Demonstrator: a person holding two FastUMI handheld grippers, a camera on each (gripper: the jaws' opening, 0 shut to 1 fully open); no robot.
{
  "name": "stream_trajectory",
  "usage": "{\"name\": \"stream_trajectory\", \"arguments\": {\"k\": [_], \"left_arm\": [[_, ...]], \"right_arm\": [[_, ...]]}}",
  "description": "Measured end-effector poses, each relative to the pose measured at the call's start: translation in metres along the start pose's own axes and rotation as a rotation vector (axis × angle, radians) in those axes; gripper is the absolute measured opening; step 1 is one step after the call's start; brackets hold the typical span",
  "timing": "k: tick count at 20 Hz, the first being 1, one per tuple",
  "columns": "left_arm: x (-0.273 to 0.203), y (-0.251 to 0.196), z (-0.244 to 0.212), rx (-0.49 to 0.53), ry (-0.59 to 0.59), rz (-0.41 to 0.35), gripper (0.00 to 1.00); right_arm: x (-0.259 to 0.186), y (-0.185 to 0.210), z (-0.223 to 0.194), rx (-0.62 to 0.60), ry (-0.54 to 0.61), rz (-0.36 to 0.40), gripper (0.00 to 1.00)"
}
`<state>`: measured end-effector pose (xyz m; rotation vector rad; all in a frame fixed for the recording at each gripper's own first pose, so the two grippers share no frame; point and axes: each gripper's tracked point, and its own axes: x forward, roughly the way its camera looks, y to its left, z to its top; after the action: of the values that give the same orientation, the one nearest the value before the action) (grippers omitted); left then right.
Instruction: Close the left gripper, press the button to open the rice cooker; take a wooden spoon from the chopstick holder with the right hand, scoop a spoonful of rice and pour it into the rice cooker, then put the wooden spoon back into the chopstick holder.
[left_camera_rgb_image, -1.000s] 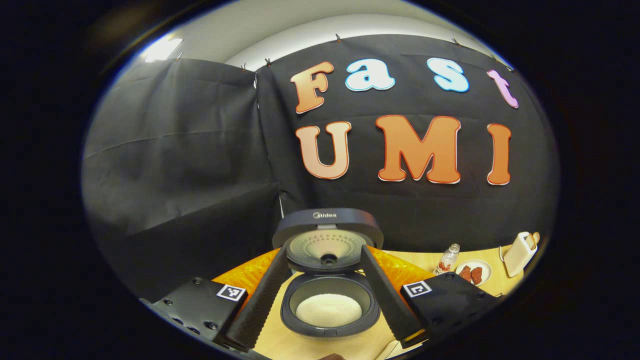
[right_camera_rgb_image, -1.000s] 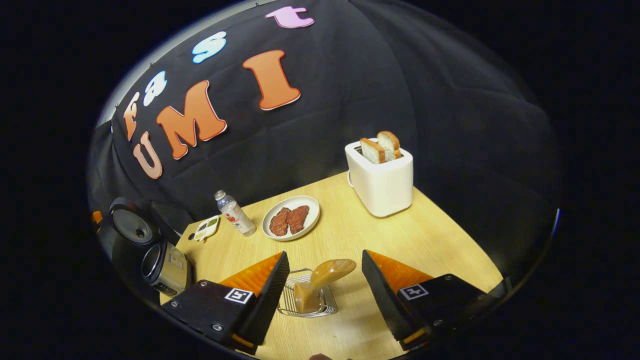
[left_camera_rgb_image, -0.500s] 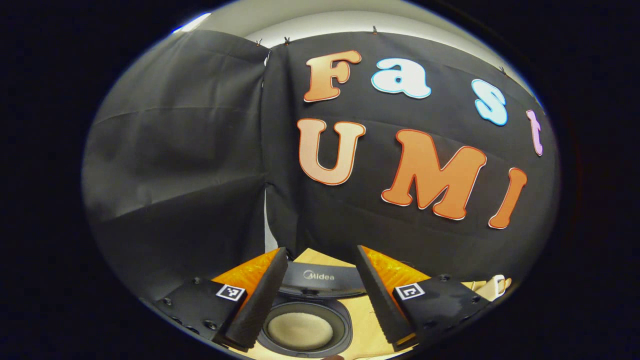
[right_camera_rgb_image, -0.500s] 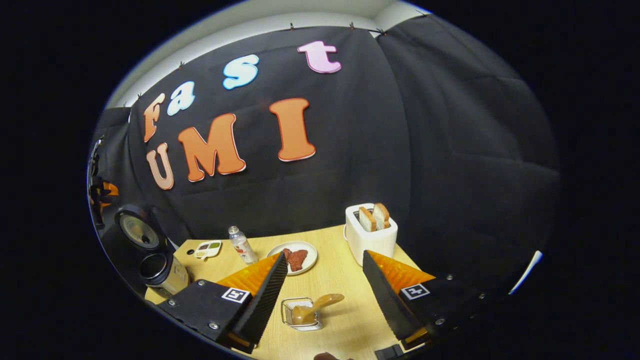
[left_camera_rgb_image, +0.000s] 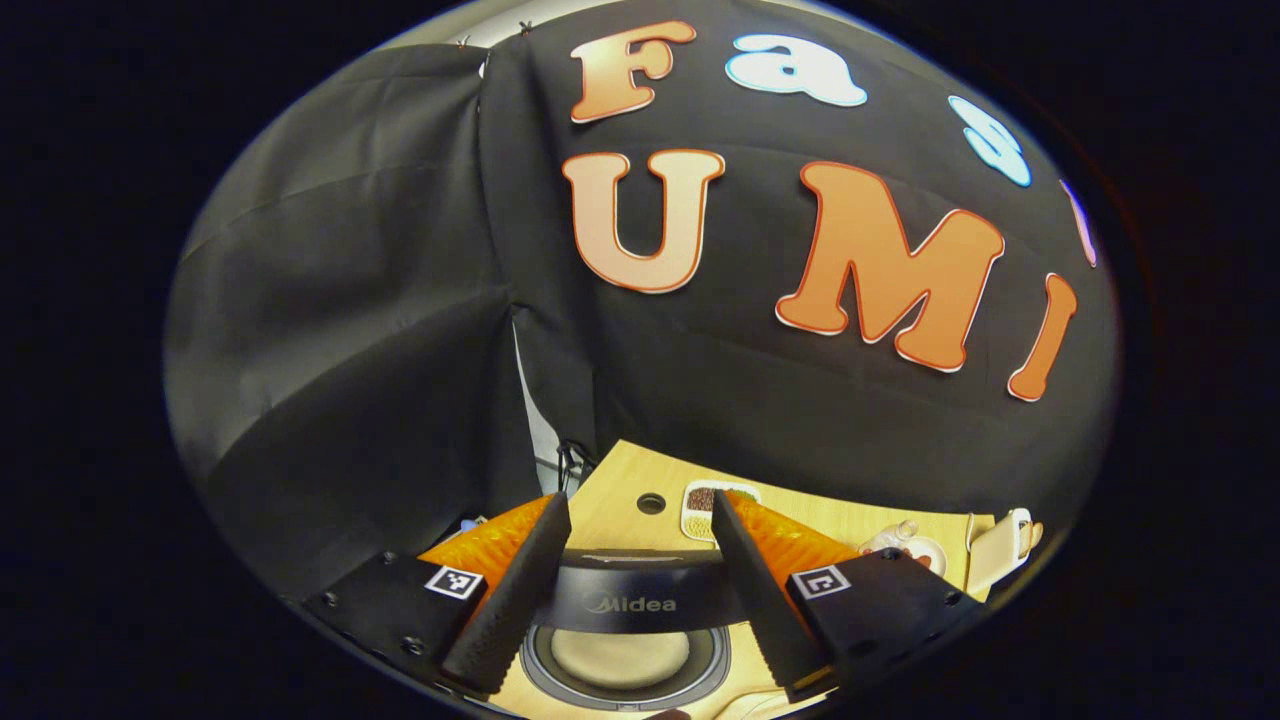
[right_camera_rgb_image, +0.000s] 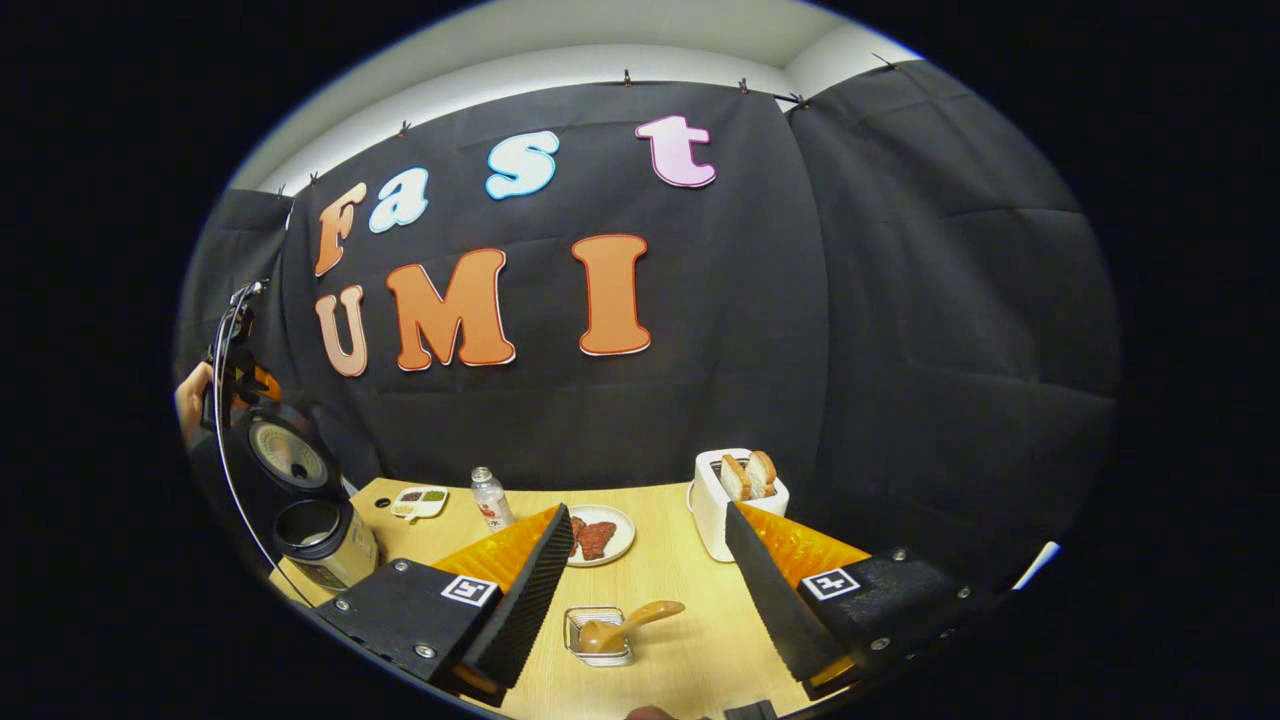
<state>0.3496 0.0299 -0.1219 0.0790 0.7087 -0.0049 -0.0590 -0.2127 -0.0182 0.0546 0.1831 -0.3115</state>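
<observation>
1. Left gripper view looks down over the open rice cooker (left_camera_rgb_image: 628, 640): its raised lid (left_camera_rgb_image: 630, 598) crosses between the fingers of the left hand-held gripper (left_camera_rgb_image: 632, 590), and pale rice (left_camera_rgb_image: 620, 657) shows in the pot below. The fingers are spread wide and touch nothing.
2. Beyond the lid, the same view takes in the wooden surface (left_camera_rgb_image: 620, 485) with a small round hole (left_camera_rgb_image: 650, 502) and a divided dish (left_camera_rgb_image: 700, 498) partly hidden by the gripper's right finger.
3. Right gripper view shows the right hand-held gripper (right_camera_rgb_image: 645, 590) held above the surface (right_camera_rgb_image: 690, 660), fingers spread and empty. Between them sits the wire chopstick holder (right_camera_rgb_image: 597, 637) with the wooden spoon (right_camera_rgb_image: 625, 625) leaning in it, bowl down, handle pointing right.
4. Farther back stand a small bottle (right_camera_rgb_image: 490, 498), a plate of red-brown meat (right_camera_rgb_image: 597, 534) partly hidden by the left finger, and a white toaster (right_camera_rgb_image: 735, 500) with two bread slices (right_camera_rgb_image: 748, 475) sticking up.
5. At the left edge the cooker appears from the side, lid up (right_camera_rgb_image: 283, 455) over the pot (right_camera_rgb_image: 320, 540), with a hand (right_camera_rgb_image: 192, 398) holding the other gripper above it.
</observation>
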Motion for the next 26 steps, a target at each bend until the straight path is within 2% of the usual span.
{"name": "stream_trajectory", "arguments": {"k": [2,3,4,5,6,7,10,17,18,19,20,21,23,26], "left_arm": [[-0.002,-0.014,-0.035,-0.021,0.123,-0.061,0.99],[-0.001,-0.022,-0.056,-0.022,0.19,-0.081,0.96],[-0.004,-0.025,-0.076,-0.031,0.256,-0.076,0.99],[-0.009,-0.025,-0.093,-0.02,0.295,-0.067,0.96],[-0.01,-0.027,-0.109,-0.008,0.328,-0.057,1.0],[-0.016,-0.031,-0.123,0.0,0.363,-0.045,0.99],[-0.021,-0.031,-0.15,-0.012,0.452,-0.023,0.99],[-0.002,-0.027,-0.233,-0.034,0.663,0.017,0.96],[0.012,-0.025,-0.23,-0.025,0.591,0.021,0.95],[0.003,-0.028,-0.238,-0.044,0.626,0.035,0.95],[0.007,-0.027,-0.232,-0.03,0.583,0.032,0.95],[0.002,-0.027,-0.237,-0.032,0.611,0.031,0.96],[0.003,-0.027,-0.238,-0.05,0.587,0.036,0.96],[0.005,-0.029,-0.232,-0.025,0.466,0.03,0.96]], "right_arm": [[0.0,0.002,-0.001,0.008,0.004,0.003,0.95],[0.0,0.002,-0.002,0.012,0.005,0.006,1.0],[0.002,0.002,-0.004,0.013,0.008,0.007,0.95],[0.003,0.004,-0.006,0.013,0.011,0.012,0.95],[0.003,0.006,-0.006,0.012,0.015,0.016,0.95],[0.005,0.007,-0.006,0.01,0.018,0.021,0.95],[0.009,0.013,-0.007,0.003,0.023,0.037,0.95],[0.014,0.034,-0.007,-0.034,0.029,0.079,0.95],[0.015,0.037,-0.006,-0.037,0.028,0.082,1.0],[0.014,0.039,-0.007,-0.039,0.028,0.088,0.95],[0.015,0.041,-0.006,-0.039,0.026,0.091,0.95],[0.014,0.044,-0.005,-0.038,0.024,0.099,0.95],[0.016,0.055,-0.004,-0.034,0.022,0.117,0.95],[0.017,0.073,-0.002,-0.057,0.012,0.151,0.95]]}}
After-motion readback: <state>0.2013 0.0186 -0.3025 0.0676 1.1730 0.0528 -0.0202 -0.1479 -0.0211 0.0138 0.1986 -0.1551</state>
